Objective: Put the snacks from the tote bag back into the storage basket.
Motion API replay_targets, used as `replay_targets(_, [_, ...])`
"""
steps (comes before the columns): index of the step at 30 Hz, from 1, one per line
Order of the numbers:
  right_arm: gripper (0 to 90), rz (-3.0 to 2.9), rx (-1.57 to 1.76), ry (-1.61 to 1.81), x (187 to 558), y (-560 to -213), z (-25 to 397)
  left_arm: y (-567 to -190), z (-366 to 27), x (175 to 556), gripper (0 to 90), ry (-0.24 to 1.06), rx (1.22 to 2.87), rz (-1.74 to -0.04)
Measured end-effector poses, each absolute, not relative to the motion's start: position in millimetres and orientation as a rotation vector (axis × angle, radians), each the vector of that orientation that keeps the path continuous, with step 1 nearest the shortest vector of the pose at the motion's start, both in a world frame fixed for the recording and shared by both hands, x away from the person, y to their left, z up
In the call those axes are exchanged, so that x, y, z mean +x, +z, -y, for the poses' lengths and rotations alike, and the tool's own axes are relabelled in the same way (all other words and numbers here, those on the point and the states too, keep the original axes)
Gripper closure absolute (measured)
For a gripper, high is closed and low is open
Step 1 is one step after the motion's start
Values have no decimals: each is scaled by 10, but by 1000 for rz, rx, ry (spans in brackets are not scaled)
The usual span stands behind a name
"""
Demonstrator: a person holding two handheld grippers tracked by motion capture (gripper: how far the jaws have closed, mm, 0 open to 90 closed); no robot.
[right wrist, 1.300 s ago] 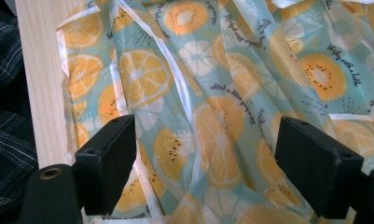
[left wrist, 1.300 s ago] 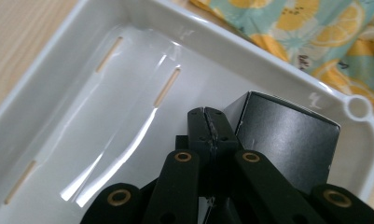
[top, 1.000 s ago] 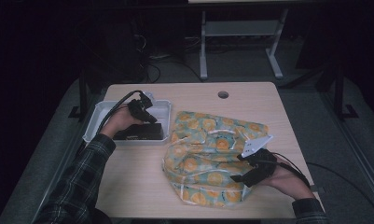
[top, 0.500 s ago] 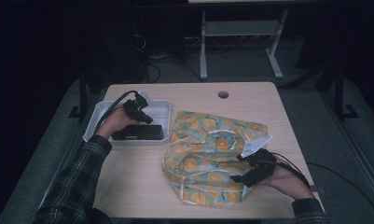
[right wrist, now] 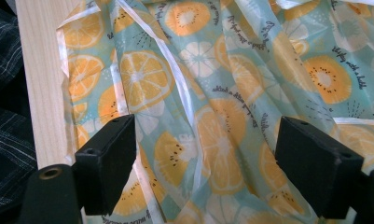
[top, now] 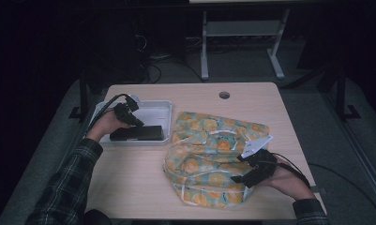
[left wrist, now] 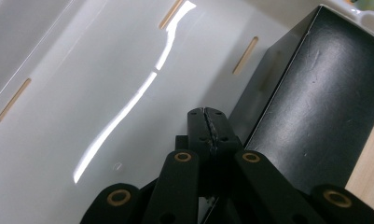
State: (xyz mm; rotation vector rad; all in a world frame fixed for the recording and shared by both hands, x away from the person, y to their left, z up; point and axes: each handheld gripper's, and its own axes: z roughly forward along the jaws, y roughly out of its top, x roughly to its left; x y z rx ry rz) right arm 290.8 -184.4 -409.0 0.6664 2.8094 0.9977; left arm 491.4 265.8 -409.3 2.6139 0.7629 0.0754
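High view: box point(top: 137, 133) lies lengthwise in tray point(top: 160, 110), just right of the clenched, empty left gripper point(top: 138, 123); right gripper point(top: 239, 177) gapes over bag point(top: 204, 154).

Tray point(left wrist: 72, 93): glossy white plastic. Box point(left wrist: 315, 102): matt black card, faintly scuffed. Bag point(right wrist: 212, 93): thin printed cloth, creased. Table point(top: 129, 183): pale matt wood grain.
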Motion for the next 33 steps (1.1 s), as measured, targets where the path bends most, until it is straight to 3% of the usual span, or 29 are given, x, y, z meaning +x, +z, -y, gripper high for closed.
replay_targets(8, [196,-2807,668,995,2907,-4087,1847,-4089,-2589,4895,894,70,2612,-717])
replay_targets(16, [196,-2795,660,1002,2911,-4071,1868,-3935,-2625,4832,820,110,2565,-713])
replay_targets(27, [195,-2789,660,994,2929,-4056,1863,-3628,-2741,4472,543,176,2478,-724])
replay_targets(33, [195,-2768,688,998,2915,-4057,1921,-3514,-2826,4260,474,205,2442,-710])
